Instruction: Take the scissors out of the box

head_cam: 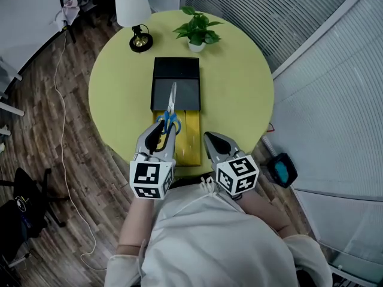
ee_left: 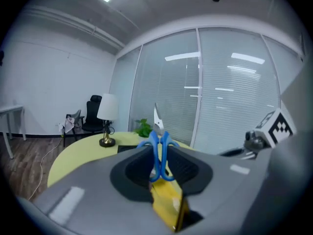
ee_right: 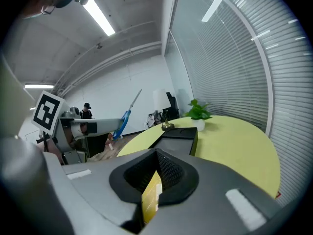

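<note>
The scissors [head_cam: 171, 113] have blue handles and steel blades that point away from me, above the table. My left gripper [head_cam: 163, 128] is shut on the handles; in the left gripper view the scissors [ee_left: 157, 153] stand upright between its pads. The black box [head_cam: 176, 70] lies open mid-table, and a yellow part of it [head_cam: 190, 137] lies flat at the near side. To the right of that yellow part, my right gripper [head_cam: 210, 139] hovers with a narrow gap and nothing in it. The right gripper view shows the scissors [ee_right: 126, 114] raised at the left and the box [ee_right: 180, 132] ahead.
The round yellow-green table [head_cam: 239, 88] carries a white-shaded lamp [head_cam: 133, 11] and a small potted plant [head_cam: 197, 31] at its far side. Blinds run along the right. A blue-and-black device [head_cam: 281, 169] lies on the floor at the right, and a cable trails at the left.
</note>
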Demonstrator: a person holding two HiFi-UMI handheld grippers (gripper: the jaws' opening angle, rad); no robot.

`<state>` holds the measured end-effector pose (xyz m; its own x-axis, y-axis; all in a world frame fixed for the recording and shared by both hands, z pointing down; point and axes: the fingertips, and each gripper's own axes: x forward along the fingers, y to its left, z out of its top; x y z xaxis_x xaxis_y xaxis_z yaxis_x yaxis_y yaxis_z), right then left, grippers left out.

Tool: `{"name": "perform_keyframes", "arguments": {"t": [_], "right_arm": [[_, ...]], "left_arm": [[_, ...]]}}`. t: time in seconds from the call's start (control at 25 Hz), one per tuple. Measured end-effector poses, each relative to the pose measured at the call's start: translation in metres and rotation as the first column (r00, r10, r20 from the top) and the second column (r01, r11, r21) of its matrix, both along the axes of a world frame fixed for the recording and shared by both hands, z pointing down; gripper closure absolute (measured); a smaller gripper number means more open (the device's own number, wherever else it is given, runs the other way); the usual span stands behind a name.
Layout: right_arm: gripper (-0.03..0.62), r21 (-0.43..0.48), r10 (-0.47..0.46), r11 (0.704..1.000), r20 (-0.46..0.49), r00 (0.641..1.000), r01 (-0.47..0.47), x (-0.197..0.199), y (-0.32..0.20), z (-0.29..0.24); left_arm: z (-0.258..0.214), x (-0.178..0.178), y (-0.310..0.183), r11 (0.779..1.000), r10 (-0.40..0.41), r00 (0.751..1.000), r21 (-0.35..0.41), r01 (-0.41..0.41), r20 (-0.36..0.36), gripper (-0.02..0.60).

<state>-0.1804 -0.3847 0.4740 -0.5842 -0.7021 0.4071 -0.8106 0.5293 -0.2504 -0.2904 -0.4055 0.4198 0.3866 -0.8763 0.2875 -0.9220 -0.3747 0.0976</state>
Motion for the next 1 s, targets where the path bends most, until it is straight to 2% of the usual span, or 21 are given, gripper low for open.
{"name": "perform_keyframes", "arguments": {"t": [0.16, 0.32, 0.72, 1.0], "right_arm": [[0.595, 0.098, -0.013, 0.995, -0.015, 1.0, 0.014, -0.004, -0.004, -0.03], [0.595, 0.132, -0.002, 0.991, -0.01, 1.0, 0.003, -0.006, -0.006, -0.049], [0.595, 0.189, -0.007, 0.982, 0.015, 1.0, 0.004, -0.008, 0.001, -0.07], [0.595, 0.198, -0.013, 0.98, -0.006, 1.0, 0.014, -0.006, 0.005, -0.07]], "left_arm": [[-0.047, -0.006, 0.008, 0.992, -0.02, 0.999, 0.127, 0.025, -0.04, 0.488], [-0.073, -0.008, 0.018, 0.98, -0.024, 0.998, 0.195, 0.037, -0.065, 0.488], [-0.073, -0.008, 0.022, 0.979, -0.015, 0.998, 0.202, 0.027, -0.06, 0.488], [-0.069, -0.005, 0.025, 0.98, -0.016, 0.999, 0.196, 0.026, -0.048, 0.488]]}}
